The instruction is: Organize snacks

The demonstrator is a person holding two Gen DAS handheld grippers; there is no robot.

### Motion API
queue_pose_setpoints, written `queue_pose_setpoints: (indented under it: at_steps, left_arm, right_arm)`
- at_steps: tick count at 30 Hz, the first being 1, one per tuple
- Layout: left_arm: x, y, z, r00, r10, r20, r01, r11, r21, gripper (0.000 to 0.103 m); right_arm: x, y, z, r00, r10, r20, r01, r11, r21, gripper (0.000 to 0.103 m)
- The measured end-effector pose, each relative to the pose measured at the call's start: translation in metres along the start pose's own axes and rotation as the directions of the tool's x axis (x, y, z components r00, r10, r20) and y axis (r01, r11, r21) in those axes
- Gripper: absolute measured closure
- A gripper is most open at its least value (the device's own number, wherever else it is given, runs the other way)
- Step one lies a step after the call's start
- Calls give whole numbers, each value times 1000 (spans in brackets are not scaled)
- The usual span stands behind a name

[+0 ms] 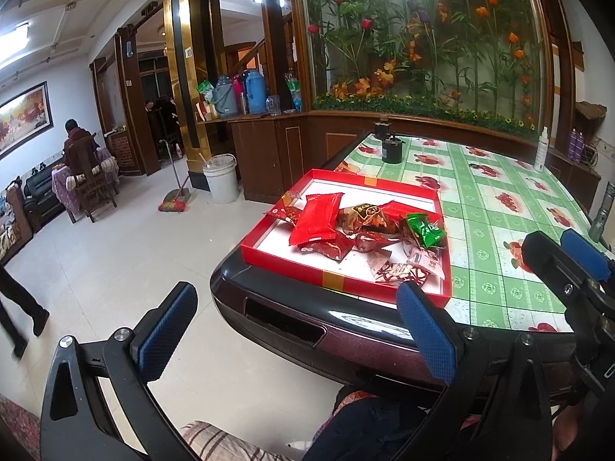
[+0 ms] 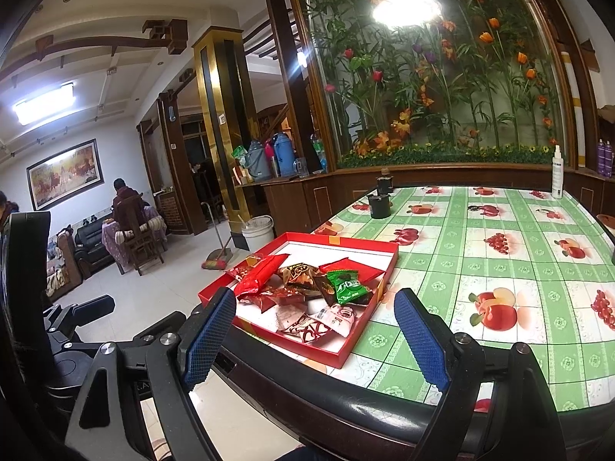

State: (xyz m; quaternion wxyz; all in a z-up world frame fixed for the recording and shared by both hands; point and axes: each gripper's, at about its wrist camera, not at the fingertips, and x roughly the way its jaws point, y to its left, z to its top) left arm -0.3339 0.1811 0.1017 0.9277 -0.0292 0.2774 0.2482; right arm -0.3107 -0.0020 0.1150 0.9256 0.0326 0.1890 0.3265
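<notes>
A shallow red tray (image 1: 280, 263) with a white floor sits at the near left corner of the table; it also shows in the right wrist view (image 2: 307, 349). In it lie several snack packets: a long red one (image 1: 317, 217) (image 2: 259, 274), a green one (image 1: 426, 230) (image 2: 348, 286), brown ones (image 1: 367, 217) (image 2: 301, 274) and white-red ones (image 1: 401, 271) (image 2: 334, 317). My left gripper (image 1: 296, 328) is open and empty, below and in front of the table edge. My right gripper (image 2: 315, 336) is open and empty, just short of the tray's near edge.
The table (image 2: 499, 269) has a green checked fruit-print cloth. A black jar (image 2: 379, 203), a white spray bottle (image 2: 557, 173) and a grey flashlight (image 1: 601, 209) stand on it. A white bucket (image 1: 221, 178) and a broom (image 1: 175, 203) are on the floor to the left.
</notes>
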Motion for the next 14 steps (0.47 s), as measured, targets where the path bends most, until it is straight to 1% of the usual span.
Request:
queue_pose_setpoints:
  at_steps: [6,14]
  left_arm:
    - [3,-2,-3,1000,-5,-17,5,1000,-1,0]
    - [0,-5,-3,1000,1,17,-1,1000,2,0]
  right_arm:
    - [0,-1,-1,1000,3,-8,-3,1000,-7,17]
    - [1,-2,-1,1000,2,-14,-2,1000,-5,17]
